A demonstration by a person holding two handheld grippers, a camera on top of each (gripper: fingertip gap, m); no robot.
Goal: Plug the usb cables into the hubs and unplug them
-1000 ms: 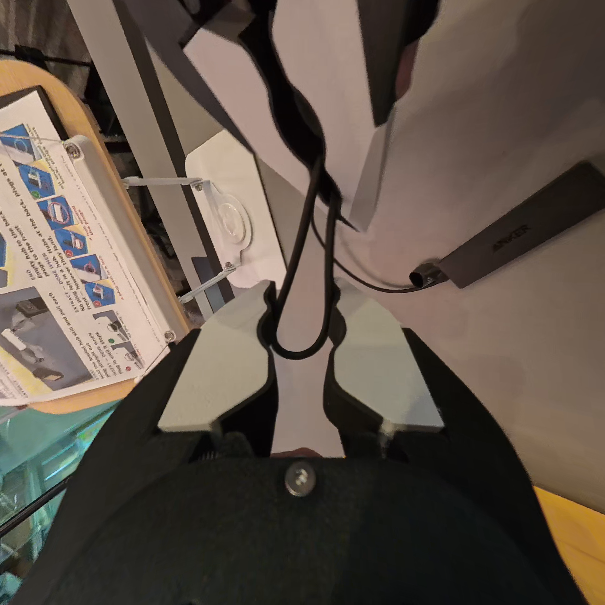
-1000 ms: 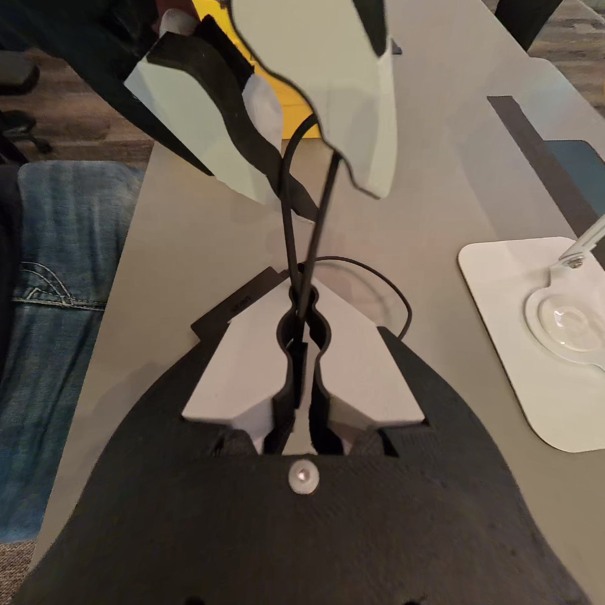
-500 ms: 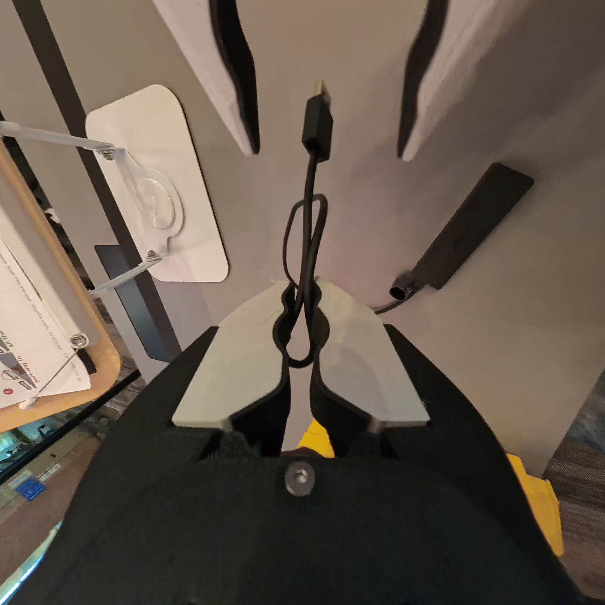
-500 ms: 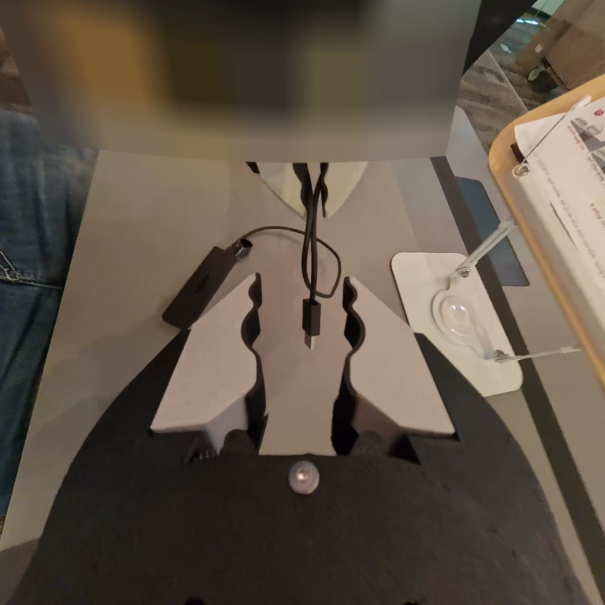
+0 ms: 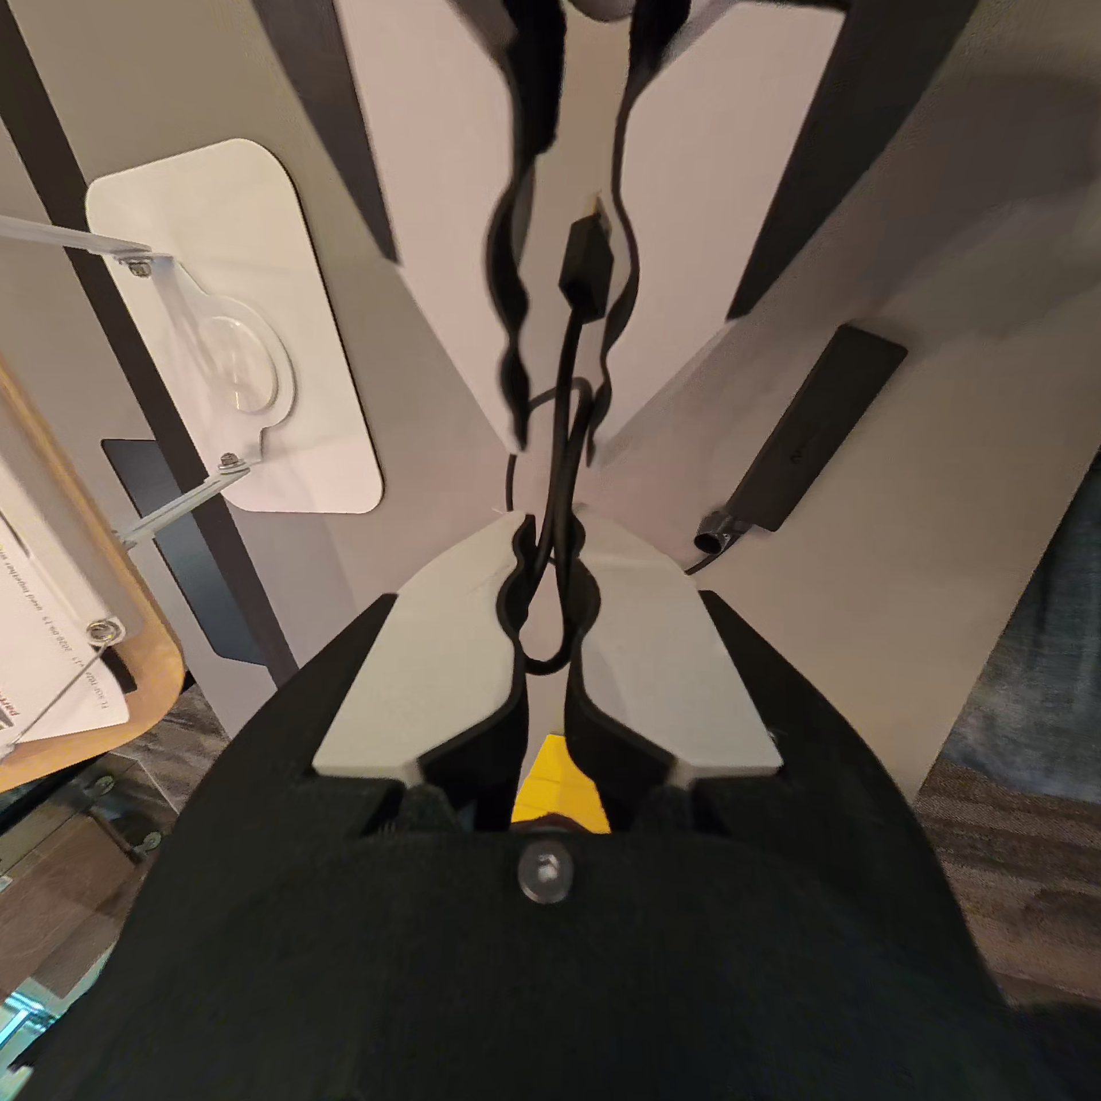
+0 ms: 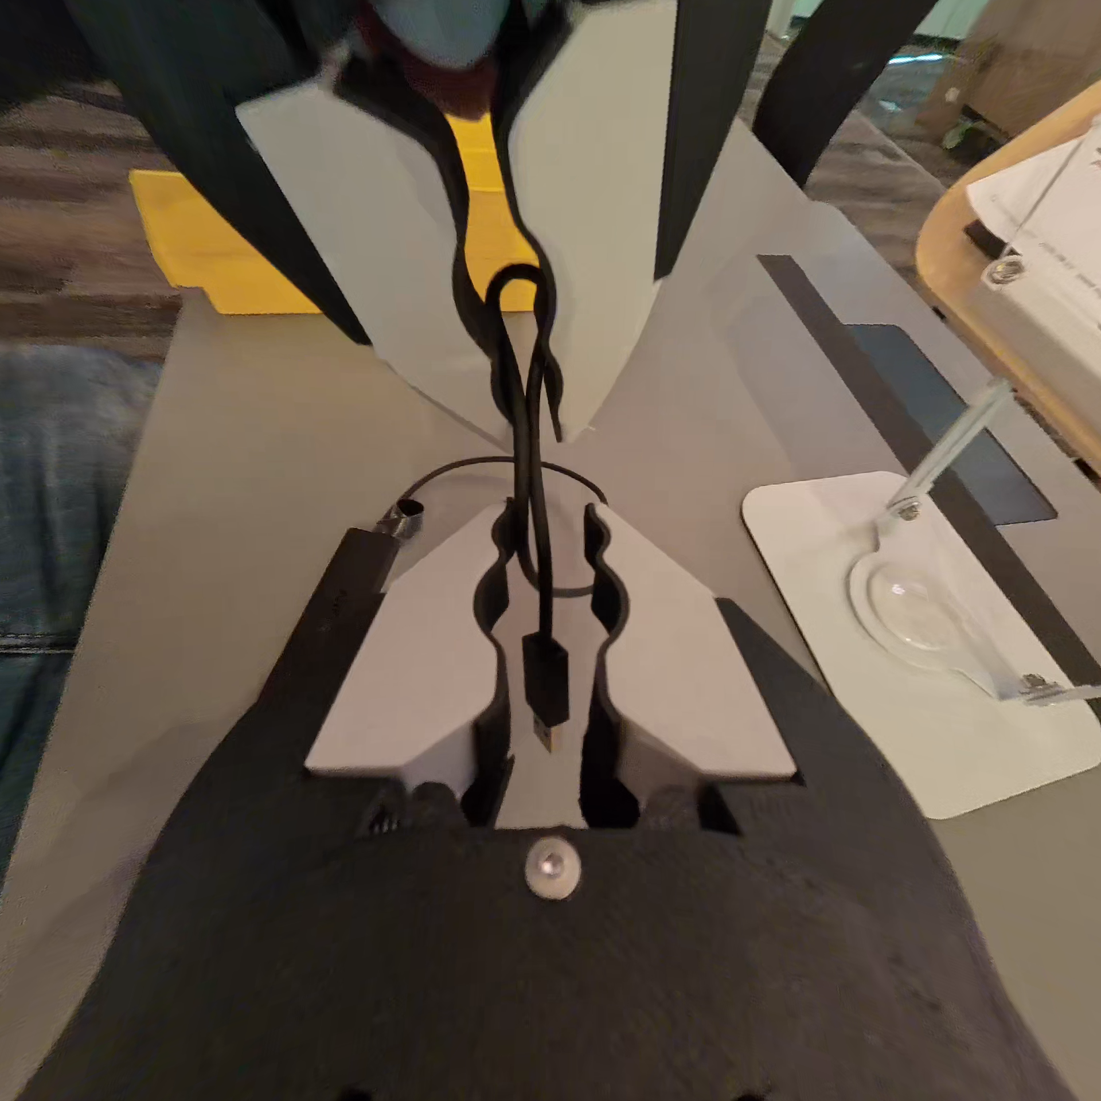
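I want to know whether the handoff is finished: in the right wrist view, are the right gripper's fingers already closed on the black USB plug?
No: the black USB plug hangs in the gap of the right gripper, whose white fingers stand apart from it on both sides.

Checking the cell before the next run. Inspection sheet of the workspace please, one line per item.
Surface: grey table, dark strip along one side.
Job's things: black USB hub lies flat on the table; USB plug is free in the air, not in any port.
Clutter: white base plate with clear bracket; wooden board with printed sheet.
Grippers: left claw shut on a loop of the USB cable; right claw open, the plug between its fingers, not clamped.
Cables: hub's thin lead curls on the table.
Surroundings: yellow box past the table edge; floor beyond.
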